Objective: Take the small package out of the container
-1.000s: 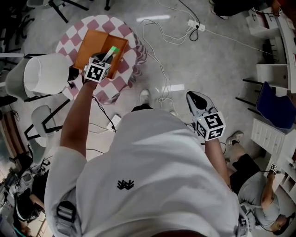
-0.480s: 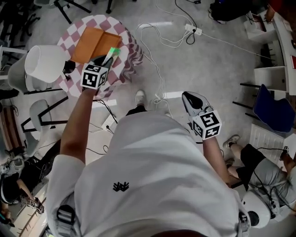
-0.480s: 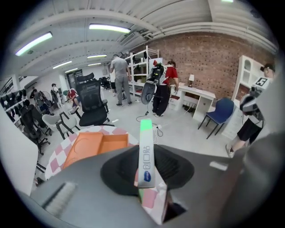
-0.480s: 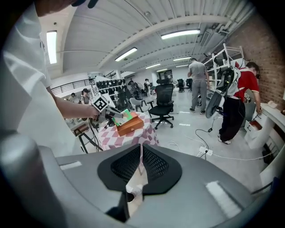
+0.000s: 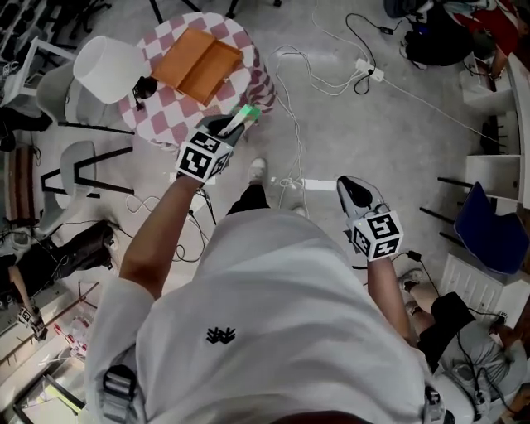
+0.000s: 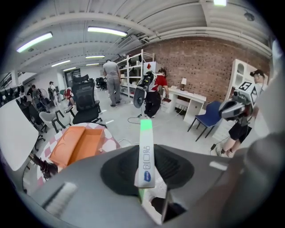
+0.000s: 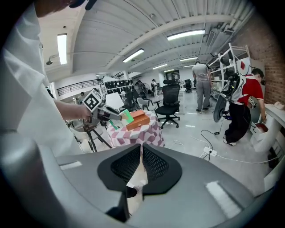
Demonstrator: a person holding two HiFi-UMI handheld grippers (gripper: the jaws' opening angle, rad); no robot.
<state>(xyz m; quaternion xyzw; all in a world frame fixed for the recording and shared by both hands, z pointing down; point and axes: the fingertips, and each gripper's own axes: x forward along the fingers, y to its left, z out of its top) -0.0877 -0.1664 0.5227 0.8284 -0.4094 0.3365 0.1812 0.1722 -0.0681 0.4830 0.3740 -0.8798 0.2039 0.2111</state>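
Jaws — left gripper [image 5: 226,128] — clamp flat green-tipped package [image 6: 146,153].

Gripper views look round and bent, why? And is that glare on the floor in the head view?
Left gripper view: a wide-angle lens bows the ceiling and darkens the corners; the small package is sharp. Right gripper view: same bulge, ceiling light washed out. Head view: yes, glare on the floor.

Left arm [image 5: 157,240] outstretched, left tool [image 5: 230,126] clamped, right tool [image 5: 349,186] closed, pointing forward
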